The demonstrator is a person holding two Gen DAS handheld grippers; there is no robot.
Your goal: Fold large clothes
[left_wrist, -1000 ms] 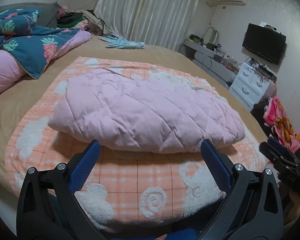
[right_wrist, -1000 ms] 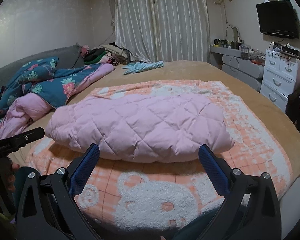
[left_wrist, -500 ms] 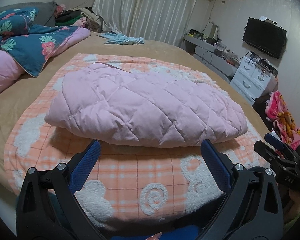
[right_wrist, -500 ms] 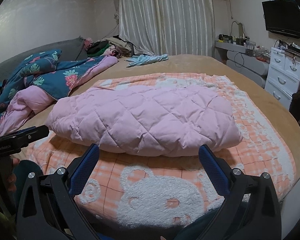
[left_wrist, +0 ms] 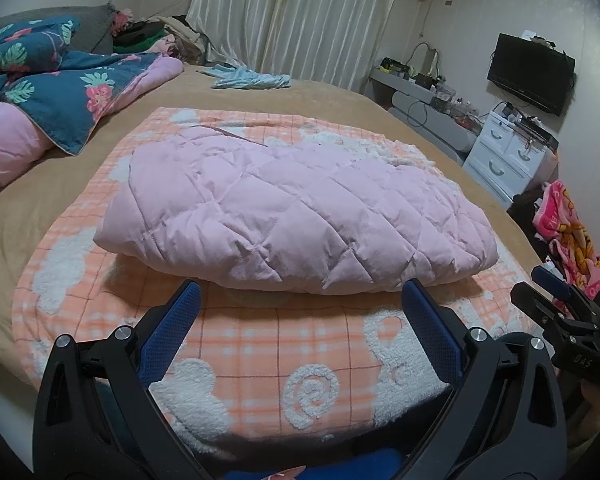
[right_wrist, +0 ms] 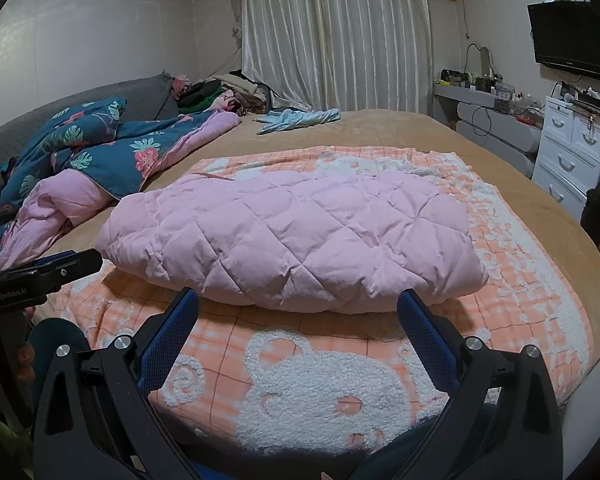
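Observation:
A pink quilted jacket (left_wrist: 300, 216) lies folded in a thick bundle on an orange checked blanket (left_wrist: 284, 360) on the bed; it also shows in the right wrist view (right_wrist: 292, 240). My left gripper (left_wrist: 300, 292) is open and empty, its blue pads just short of the bundle's near edge. My right gripper (right_wrist: 298, 300) is open and empty, also just short of the near edge. The right gripper shows at the right edge of the left wrist view (left_wrist: 556, 304). The left gripper shows at the left edge of the right wrist view (right_wrist: 40, 272).
A blue floral duvet with pink lining (left_wrist: 60, 92) is heaped at the bed's left. A light blue garment (left_wrist: 252, 79) lies at the far side. White drawers (left_wrist: 508, 156), a TV (left_wrist: 532, 72) and a pink printed cloth (left_wrist: 568, 236) are on the right.
Both grippers have moved forward toward the jacket, which now looks larger and nearer. Both jaws stay open. The jacket has not moved.

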